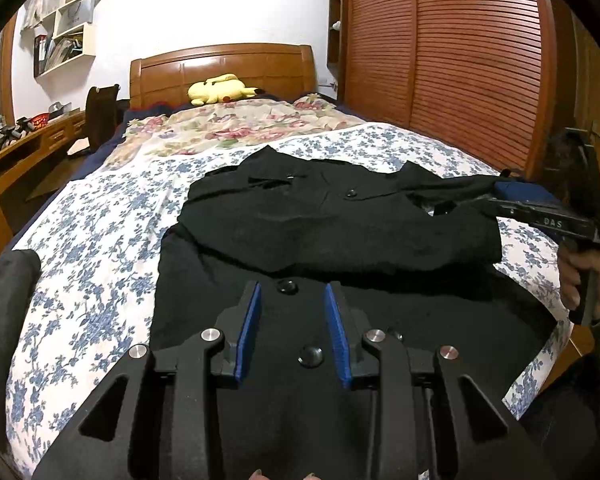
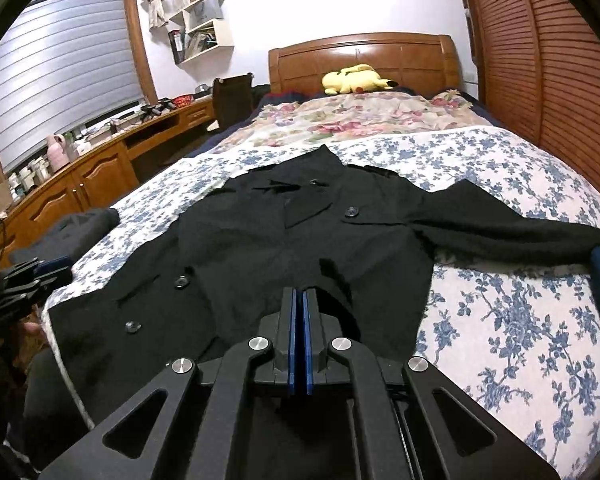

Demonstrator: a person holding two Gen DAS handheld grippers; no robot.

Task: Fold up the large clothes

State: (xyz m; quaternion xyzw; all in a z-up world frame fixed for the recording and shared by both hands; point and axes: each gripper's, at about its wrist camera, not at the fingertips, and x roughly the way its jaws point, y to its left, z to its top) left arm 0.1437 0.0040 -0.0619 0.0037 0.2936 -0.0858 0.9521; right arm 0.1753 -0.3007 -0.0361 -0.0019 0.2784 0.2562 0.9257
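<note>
The bed (image 2: 500, 184), under a blue-flowered sheet, runs away ahead of both grippers to a wooden headboard (image 2: 364, 56). A black coat (image 2: 284, 240) lies front-up on it, just beyond and below both sets of fingertips, collar at the far end and hem nearest.

In the left wrist view one side of the coat looks folded across the chest, a straight edge lying crosswise just past the left gripper's tips. In the right wrist view the other sleeve (image 2: 500, 228) lies stretched out on the sheet, ahead and to the right of the right gripper. So I judge the fold barely begun: that sleeve has yet to come in, and the length has yet to be doubled over.

The left gripper (image 1: 292, 296) hangs over the hem near a button (image 1: 287, 286), jaws partly apart, gripping nothing. The right gripper (image 2: 300, 300) is pressed fully together, pads touching, no cloth visibly between them.
</note>
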